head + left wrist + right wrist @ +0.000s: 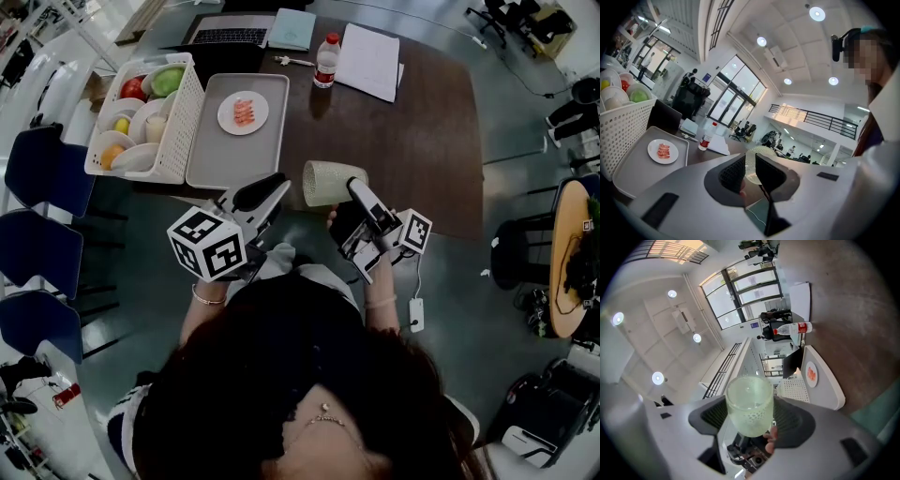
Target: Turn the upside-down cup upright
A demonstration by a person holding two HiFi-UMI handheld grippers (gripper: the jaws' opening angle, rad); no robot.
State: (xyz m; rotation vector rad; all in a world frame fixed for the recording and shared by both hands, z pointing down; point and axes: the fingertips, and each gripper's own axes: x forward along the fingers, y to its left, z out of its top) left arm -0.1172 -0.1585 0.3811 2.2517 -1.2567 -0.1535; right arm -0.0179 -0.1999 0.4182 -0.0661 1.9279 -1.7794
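A pale green textured cup (330, 182) hangs on its side in the air over the table's front edge, its wide end turned left. My right gripper (361, 195) is shut on it; in the right gripper view the cup (749, 404) sits between both pads (792, 420). My left gripper (272, 189) is just left of the cup's wide end. In the left gripper view its jaws (750, 171) show only a narrow gap, and the cup (754, 151) is seen through and just above that gap. I cannot tell whether the left pads touch the cup.
On the brown table (412, 131) stand a grey tray (216, 155) with a plate of food (243, 112), a white basket (178, 141) of dishes and fruit, a bottle (325, 61), papers (368, 61) and a laptop (230, 36). Blue chairs (42, 169) stand at the left.
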